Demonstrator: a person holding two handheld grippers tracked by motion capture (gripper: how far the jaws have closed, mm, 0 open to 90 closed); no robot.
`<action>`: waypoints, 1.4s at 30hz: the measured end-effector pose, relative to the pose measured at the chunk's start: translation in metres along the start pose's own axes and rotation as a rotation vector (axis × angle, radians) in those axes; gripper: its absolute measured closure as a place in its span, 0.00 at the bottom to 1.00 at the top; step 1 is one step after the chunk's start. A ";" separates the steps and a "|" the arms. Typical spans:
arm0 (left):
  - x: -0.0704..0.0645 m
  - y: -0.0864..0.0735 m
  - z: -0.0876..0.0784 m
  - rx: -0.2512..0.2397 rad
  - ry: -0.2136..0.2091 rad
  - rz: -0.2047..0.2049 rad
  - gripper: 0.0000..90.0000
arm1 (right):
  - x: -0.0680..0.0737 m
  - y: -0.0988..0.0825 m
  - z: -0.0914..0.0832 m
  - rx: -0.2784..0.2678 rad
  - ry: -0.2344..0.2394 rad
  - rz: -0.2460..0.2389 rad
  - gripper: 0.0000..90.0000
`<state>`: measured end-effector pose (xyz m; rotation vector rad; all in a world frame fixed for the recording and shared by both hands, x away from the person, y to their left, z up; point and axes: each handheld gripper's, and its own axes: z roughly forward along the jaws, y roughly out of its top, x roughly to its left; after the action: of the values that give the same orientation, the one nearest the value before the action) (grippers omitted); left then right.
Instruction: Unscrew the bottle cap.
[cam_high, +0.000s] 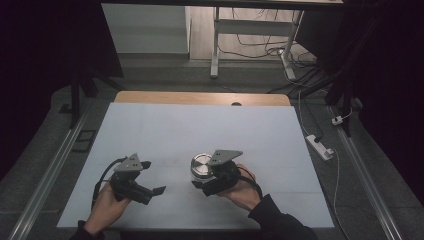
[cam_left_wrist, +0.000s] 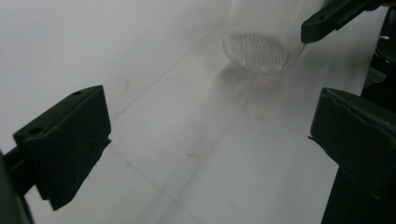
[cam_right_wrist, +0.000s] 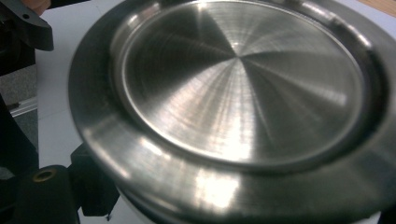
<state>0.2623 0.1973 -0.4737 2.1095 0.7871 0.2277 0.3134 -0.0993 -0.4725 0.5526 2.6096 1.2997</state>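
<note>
Your left gripper (cam_high: 150, 181) sits at about 7 o'clock on the white surface (cam_high: 165, 130), held in your left hand (cam_high: 106, 207), with its jaws spread wide and nothing between them. In the left gripper view the two black jaws stand far apart at the frame's edges, with bare white sheet and a few faint red marks between.

Your right gripper (cam_high: 200, 184) is near 5 o'clock, just right of the surface's centre line, gripped by your right hand (cam_high: 242, 192). It is right up against a round steel container (cam_high: 201, 166) with a shiny brushed lid. The container stands on the surface at the gripper's 11 o'clock side, touching or nearly touching its front. In the right gripper view the lid (cam_right_wrist: 238, 88) sits very close to the camera and covers the jaws, so you cannot tell whether they are closed on the container or merely around it.

In the left gripper view, a clear ribbed disc-like base (cam_left_wrist: 256, 51) rests on the sheet at 1 o'clock, with one black jaw of the other gripper (cam_left_wrist: 327, 18) just beside it.
</note>
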 end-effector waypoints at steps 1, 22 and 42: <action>0.000 0.003 0.002 0.003 -0.003 0.008 0.00 | 0.000 0.000 0.000 -0.001 0.001 0.000 0.16; -0.005 0.060 0.030 -0.009 -0.105 0.144 0.00 | 0.002 0.000 -0.002 0.006 0.022 -0.025 0.16; -0.019 0.096 0.054 0.046 -0.302 0.365 0.03 | 0.007 0.000 0.002 0.022 0.091 -0.053 0.16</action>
<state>0.3139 0.1082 -0.4310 2.2508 0.2298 0.0800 0.3074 -0.0948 -0.4739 0.4348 2.6952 1.3113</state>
